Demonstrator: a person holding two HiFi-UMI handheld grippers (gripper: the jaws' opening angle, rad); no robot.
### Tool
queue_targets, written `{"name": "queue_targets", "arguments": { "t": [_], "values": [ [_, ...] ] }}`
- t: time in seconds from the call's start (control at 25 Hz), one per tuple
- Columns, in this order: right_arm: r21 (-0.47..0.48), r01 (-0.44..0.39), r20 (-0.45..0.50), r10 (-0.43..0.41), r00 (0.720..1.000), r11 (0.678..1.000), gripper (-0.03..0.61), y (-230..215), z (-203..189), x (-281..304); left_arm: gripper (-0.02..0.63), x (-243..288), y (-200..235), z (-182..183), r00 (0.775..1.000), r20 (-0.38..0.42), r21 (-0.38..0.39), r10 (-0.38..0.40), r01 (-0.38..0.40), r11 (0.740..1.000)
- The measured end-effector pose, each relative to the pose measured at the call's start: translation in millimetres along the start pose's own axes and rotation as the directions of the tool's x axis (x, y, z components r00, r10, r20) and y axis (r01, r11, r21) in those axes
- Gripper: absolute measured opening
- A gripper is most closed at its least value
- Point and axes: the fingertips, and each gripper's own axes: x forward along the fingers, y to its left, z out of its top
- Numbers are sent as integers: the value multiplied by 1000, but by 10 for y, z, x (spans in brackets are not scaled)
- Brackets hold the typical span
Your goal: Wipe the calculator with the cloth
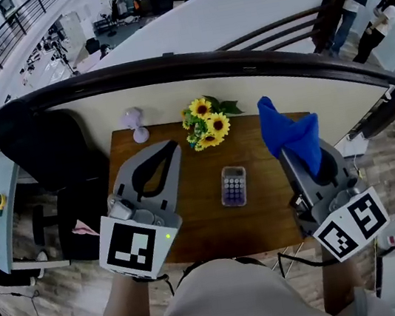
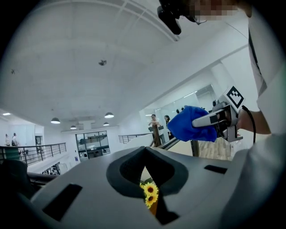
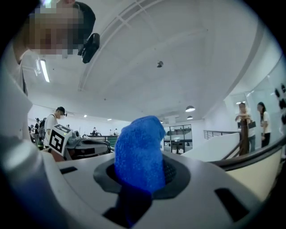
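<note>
While R gripper [image 1: 304,157] is clamped on the blue cloth [image 1: 289,134], held off the bench [image 1: 208,223], L gripper [image 1: 171,150] is closed w/ nothing in it; calculator [image 1: 233,186] lies on bench betw. both.

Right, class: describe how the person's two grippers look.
The left gripper and right gripper are grey shells with dark padded openings. Each carries a white cube of black square markers. A black cable trails from the right one. The person wears a light top.

One table [image 1: 194,225], one calculator [image 1: 233,186], one blue cloth [image 1: 292,138], one sunflower bunch [image 1: 207,123], one lilac ornament [image 1: 134,123], one black chair [image 1: 46,149].
</note>
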Motion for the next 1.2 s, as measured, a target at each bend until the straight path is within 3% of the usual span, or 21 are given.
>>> {"name": "queue_targets", "arguments": {
  "t": [0.4, 0.92, 1.2],
  "values": [
    [-80, -14, -43, 11, 999, 997, 123, 252, -154, -252, 3, -247, -250, 41, 1000, -17, 70, -11, 12, 997],
    [-76, -15, -203, -1, 979, 997, 118, 194, -762, -389, 3, -236, -503, -632, 986, -160, -16, -52, 50, 999],
    [-59, -10, -205, -3, 979, 998, 118, 140, -789, -356, 3, -179, -474, -581, 987, -149, -23, -55, 52, 998]
  ]
}}
